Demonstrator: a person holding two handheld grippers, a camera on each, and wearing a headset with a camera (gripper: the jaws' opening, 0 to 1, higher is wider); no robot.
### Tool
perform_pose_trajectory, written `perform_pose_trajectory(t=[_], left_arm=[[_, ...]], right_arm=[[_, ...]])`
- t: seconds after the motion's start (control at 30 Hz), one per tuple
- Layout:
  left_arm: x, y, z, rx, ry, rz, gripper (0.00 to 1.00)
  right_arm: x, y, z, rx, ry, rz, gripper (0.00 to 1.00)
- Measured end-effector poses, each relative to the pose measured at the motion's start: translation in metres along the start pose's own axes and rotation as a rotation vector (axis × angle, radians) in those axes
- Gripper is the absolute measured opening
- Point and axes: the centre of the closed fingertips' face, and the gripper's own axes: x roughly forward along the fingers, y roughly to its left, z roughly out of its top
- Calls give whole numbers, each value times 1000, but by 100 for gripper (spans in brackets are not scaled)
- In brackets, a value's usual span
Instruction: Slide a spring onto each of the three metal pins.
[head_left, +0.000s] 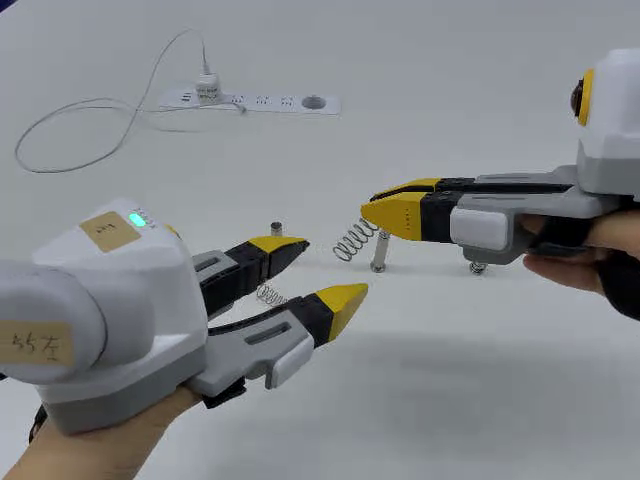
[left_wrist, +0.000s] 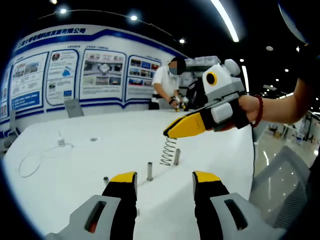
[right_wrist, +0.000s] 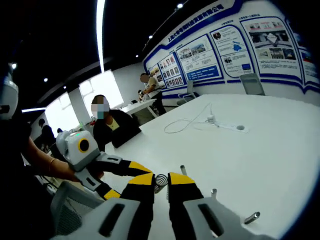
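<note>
My right gripper (head_left: 368, 206) comes in from the right, shut on the top of a steel spring (head_left: 355, 241). That spring hangs slanted, its lower end just left of the top of a middle metal pin (head_left: 380, 251). From the left gripper view the spring (left_wrist: 168, 150) hangs beside that pin (left_wrist: 176, 156). In the right gripper view it is pinched between the yellow tips (right_wrist: 160, 182). Another pin (head_left: 277, 229) stands further left, and a third (head_left: 478, 267) is half hidden under the right gripper. My left gripper (head_left: 318, 272) is open, and a second spring (head_left: 269, 294) shows on the table between its jaws.
A white power strip (head_left: 250, 101) with a looping cable (head_left: 70, 130) lies at the far side of the white table. People sit and stand beyond the table (right_wrist: 107, 125). A grey chair (left_wrist: 285, 175) stands at the table's edge.
</note>
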Motion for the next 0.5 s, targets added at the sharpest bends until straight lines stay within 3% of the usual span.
perform_pose_trajectory(t=[0.17, 0.5], left_arm=[[-3, 2, -4, 32, 36, 11, 61], [-9, 4, -12, 62, 67, 19, 78]], right_arm=[[-1, -15, 0, -89, 40, -51, 11], [-1, -39, -3, -159, 90, -109, 11]])
